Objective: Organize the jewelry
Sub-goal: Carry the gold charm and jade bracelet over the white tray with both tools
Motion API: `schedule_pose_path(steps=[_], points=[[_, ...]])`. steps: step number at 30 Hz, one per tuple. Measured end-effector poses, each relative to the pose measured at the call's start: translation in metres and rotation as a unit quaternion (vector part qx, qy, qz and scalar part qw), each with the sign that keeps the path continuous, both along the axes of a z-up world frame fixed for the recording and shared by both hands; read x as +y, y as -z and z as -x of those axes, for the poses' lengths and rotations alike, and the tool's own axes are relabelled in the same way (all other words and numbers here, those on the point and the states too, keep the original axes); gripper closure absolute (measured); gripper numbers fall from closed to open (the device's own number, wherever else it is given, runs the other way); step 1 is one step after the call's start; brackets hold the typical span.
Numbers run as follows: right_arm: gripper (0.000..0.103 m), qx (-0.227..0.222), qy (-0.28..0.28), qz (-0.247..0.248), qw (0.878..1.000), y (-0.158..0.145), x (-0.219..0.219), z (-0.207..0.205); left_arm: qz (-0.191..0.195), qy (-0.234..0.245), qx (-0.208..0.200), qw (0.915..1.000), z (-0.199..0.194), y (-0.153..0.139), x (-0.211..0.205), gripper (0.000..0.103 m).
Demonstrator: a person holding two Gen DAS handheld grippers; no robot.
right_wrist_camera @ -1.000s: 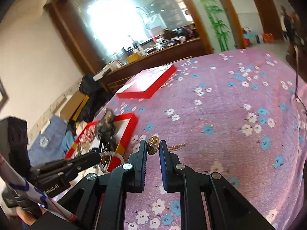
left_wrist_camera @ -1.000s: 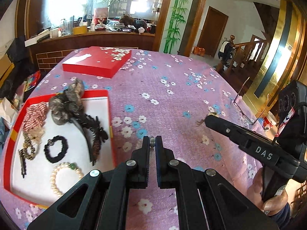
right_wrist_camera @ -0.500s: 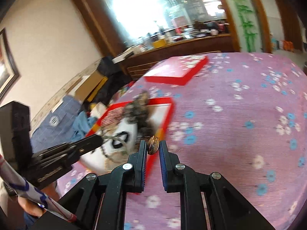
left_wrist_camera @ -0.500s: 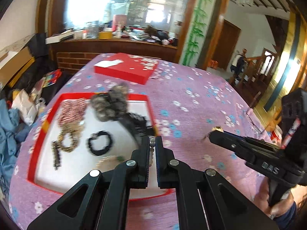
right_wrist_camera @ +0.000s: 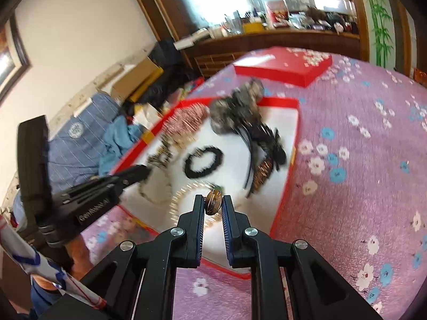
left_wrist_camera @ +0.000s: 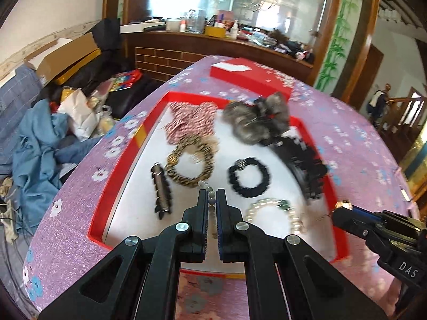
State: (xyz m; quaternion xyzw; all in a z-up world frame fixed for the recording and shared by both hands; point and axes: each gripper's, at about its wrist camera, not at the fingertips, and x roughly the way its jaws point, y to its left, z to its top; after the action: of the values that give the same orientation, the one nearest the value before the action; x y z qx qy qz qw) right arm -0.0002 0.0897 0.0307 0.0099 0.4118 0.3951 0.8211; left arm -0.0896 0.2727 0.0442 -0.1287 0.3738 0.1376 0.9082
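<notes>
A: What's each claw doing?

B: My right claw pinches a gold pendant over the red tray; my left claw grips a bead strand, ready to lay inside.

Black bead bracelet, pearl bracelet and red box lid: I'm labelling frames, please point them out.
Black bead bracelet (left_wrist_camera: 249,177), left wrist view, right side of its ring.
Pearl bracelet (left_wrist_camera: 267,203), left wrist view, upper arc.
Red box lid (right_wrist_camera: 291,66), right wrist view, top face.
</notes>
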Motion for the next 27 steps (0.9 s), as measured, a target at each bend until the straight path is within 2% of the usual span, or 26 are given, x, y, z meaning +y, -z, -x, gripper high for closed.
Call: schedule_pose_path(steps=[5, 27], points=[[0.087, -0.004, 0.013, 0.024, 1.000, 0.010, 0.001, -0.005, -0.009, -0.007, 0.014, 0.9998, -0.005, 0.017, -0.004, 0.098], [0.087, -0.004, 0.016, 0.054, 0.998, 0.020, 0.020, -0.010, -0.007, -0.028, 0.038, 0.9989, -0.010, 0.022, 0.003, 0.098]])
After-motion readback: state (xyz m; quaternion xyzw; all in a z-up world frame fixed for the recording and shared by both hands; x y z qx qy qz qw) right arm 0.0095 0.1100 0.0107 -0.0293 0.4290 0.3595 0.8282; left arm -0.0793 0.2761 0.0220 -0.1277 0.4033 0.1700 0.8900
